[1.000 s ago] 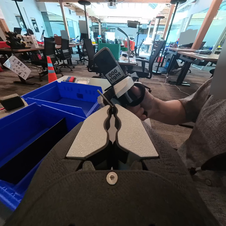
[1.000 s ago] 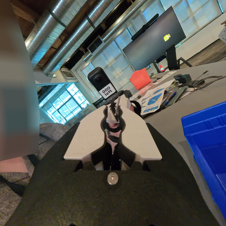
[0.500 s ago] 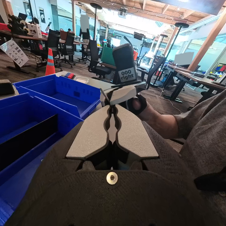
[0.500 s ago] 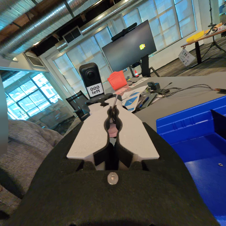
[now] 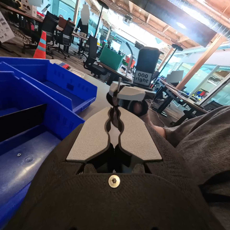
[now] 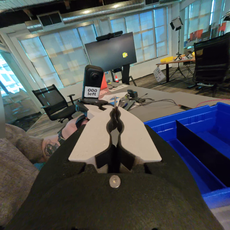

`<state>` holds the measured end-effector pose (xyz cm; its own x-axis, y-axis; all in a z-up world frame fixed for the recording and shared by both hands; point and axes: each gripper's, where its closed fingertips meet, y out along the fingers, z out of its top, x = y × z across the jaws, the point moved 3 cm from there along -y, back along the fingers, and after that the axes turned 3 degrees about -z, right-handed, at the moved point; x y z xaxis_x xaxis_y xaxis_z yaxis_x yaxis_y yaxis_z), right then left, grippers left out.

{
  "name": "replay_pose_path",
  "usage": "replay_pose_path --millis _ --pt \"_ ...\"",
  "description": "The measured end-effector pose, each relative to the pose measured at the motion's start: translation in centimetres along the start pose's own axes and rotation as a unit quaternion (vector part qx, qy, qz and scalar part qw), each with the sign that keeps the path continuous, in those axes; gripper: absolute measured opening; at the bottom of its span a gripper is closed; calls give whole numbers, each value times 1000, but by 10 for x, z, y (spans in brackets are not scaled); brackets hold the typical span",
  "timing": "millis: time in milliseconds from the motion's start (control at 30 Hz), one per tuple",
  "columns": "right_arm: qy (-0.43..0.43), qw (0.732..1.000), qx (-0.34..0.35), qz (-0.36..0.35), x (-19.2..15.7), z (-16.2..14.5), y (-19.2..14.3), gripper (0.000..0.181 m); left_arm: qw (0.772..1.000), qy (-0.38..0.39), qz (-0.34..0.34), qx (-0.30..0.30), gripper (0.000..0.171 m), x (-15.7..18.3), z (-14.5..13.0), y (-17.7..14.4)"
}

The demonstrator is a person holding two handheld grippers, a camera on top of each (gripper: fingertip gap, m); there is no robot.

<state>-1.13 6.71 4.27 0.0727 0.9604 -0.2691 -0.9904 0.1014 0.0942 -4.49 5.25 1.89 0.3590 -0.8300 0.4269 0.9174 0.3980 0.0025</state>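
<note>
Up close, the right gripper (image 6: 115,109) is clamped on a thin metal pin (image 6: 115,101) standing upright from its tips. Just opposite, the left gripper (image 5: 114,109) is closed, apparently empty. Each gripper's camera (image 6: 92,80) bears a white label. Blue bins (image 5: 47,87) sit beside them on the grey table (image 6: 155,99).

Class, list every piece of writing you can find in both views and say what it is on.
I name the carriers only, not their words.
White label on the black camera, left wrist view: legible.
White label on the black camera, right wrist view: legible.
White sheet, hanging sheet, table papers: too small.
</note>
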Motion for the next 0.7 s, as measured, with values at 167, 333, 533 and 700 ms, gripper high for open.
replay_pose_path --millis 167,333,533,700 --pt "-25 999 -38 -13 3 -5 -4 2 999 6 23 -23 3 -12 -5 -7" --pt "-110 985 -109 -83 13 -19 -9 2 997 19 49 -51 2 -18 -7 -17" --pt "-130 970 -157 -134 20 -56 -33 2 960 98 143 -221 11 -51 -15 -40" --pt "-85 974 -161 -132 21 -80 -38 2 856 233 121 -445 25 -93 -30 -23"
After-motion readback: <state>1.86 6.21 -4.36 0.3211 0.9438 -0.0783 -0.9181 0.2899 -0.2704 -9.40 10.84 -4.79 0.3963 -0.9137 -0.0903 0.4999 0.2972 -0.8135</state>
